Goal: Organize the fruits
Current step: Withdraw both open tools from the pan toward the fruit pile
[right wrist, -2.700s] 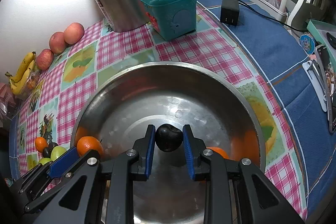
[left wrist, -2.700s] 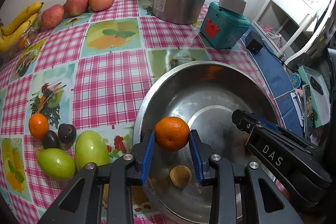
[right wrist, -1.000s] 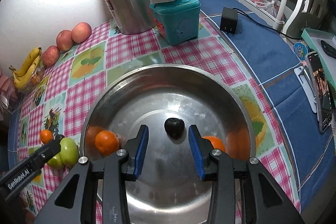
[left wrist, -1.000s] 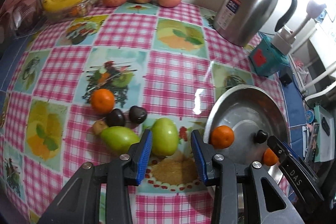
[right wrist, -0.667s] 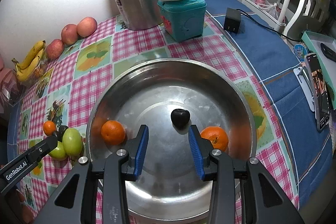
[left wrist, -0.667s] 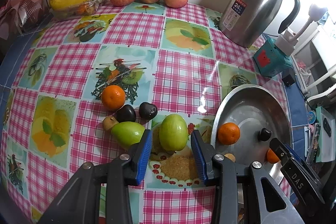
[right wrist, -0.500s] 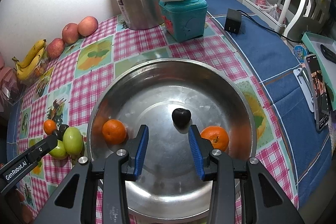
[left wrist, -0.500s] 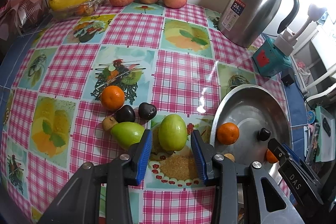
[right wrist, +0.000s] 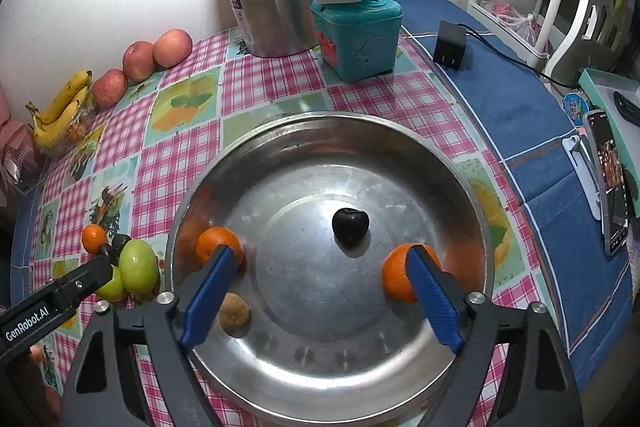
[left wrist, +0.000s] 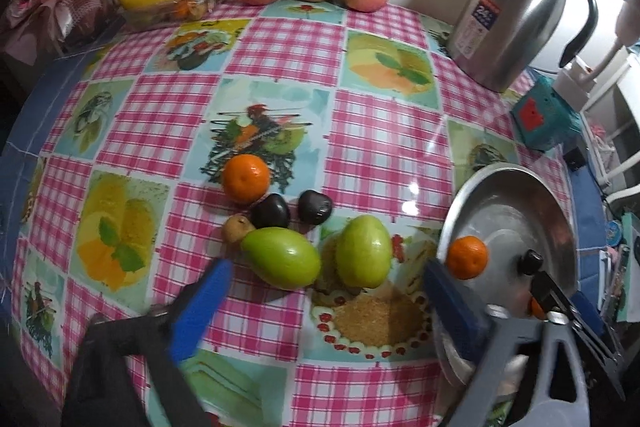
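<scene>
While both grippers' jaws have just sprung wide with nothing clamped, right gripper (right wrist: 320,291) view shows the steel bowl (right wrist: 400,135) whole: two oranges (right wrist: 218,245), dark plum (right wrist: 350,224), small brown fruit (right wrist: 234,311); only left gripper (left wrist: 332,291) view shows table fruit: two green mangoes (left wrist: 362,251), orange (left wrist: 245,175)

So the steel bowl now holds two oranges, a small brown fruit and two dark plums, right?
Not quite: the round steel bowl holds only one dark plum, as the right wrist view shows. The two oranges and small brown fruit are there.
</scene>
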The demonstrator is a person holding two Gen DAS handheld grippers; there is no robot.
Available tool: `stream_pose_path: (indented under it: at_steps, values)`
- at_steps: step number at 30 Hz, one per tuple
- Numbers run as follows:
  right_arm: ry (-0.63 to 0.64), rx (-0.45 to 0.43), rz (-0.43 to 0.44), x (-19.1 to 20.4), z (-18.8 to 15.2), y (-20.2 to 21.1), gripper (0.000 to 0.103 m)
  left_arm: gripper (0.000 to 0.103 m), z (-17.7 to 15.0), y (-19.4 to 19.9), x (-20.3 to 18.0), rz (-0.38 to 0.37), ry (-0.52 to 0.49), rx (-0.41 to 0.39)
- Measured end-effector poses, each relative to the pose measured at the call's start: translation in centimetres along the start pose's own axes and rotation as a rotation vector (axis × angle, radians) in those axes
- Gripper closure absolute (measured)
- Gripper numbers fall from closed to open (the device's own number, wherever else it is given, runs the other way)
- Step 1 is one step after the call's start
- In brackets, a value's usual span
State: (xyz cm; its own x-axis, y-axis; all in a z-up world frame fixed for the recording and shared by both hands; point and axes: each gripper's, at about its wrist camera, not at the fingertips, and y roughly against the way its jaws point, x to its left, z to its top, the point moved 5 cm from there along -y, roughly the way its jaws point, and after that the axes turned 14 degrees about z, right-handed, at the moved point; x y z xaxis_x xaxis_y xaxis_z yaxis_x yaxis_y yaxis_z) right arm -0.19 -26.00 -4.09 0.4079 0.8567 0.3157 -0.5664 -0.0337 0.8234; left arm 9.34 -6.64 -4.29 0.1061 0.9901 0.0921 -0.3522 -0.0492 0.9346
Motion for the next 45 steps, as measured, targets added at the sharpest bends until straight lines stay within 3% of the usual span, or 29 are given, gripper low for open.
stream_pose_path:
  at_steps: [9, 22, 34, 40, 45]
  values:
    - [0.009, -0.031, 0.013, 0.3, 0.2, 0.5, 0.006, 0.0, 0.2, 0.4, 0.8, 0.033, 0.005, -0.041]
    - [0.033, -0.015, 0.051, 1.3, -0.1, 0.5, 0.006, 0.0, 0.5, 2.0, 0.9, 0.001, -0.016, -0.081]
    - [0.023, -0.006, 0.035, 2.2, 0.2, 0.3, 0.005, 0.0, 1.6, 2.7, 3.1, -0.017, 0.004, -0.11]
    - [-0.017, -0.011, 0.027, 3.2, 0.7, 0.4, 0.005, 0.0, 2.3, 2.3, 5.0, 0.029, -0.006, -0.127]
    - [-0.012, -0.015, 0.044, 5.5, 1.1, 0.4, 0.005, 0.0, 3.0, 1.8, 7.8, 0.06, 0.044, -0.134]
